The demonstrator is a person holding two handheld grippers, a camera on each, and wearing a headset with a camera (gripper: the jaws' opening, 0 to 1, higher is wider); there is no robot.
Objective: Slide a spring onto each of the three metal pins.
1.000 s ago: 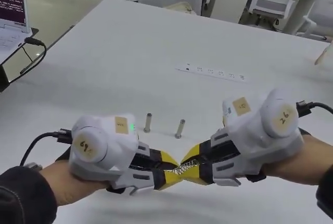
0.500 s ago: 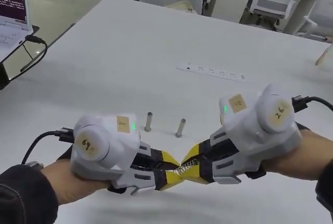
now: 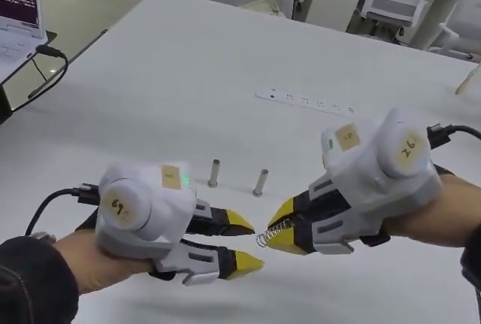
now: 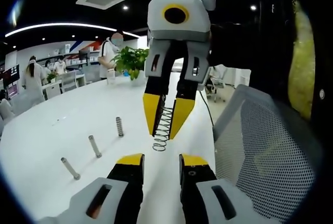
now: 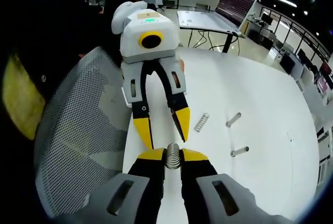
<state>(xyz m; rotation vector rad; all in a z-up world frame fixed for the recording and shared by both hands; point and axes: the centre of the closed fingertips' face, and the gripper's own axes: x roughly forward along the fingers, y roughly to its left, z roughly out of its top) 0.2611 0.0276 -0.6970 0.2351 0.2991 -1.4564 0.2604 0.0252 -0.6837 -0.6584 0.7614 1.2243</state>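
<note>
Head view: the left claw [image 3: 254, 244] gaped empty. The right claw [image 3: 279, 228] pinched a spring [image 3: 264, 236], short of two bare pins [image 3: 213, 174] toward the near edge of the desk [image 3: 188, 76]. Left gripper view: a third pin [image 4: 119, 126], seemingly already sprung. Right gripper view: coil end-on; its bore wanted lining up over a pin before lowering.

Left tool [image 3: 252, 244] opened, drew back — spring [image 3: 264, 236] now in right tool [image 3: 283, 228] alone.
</note>
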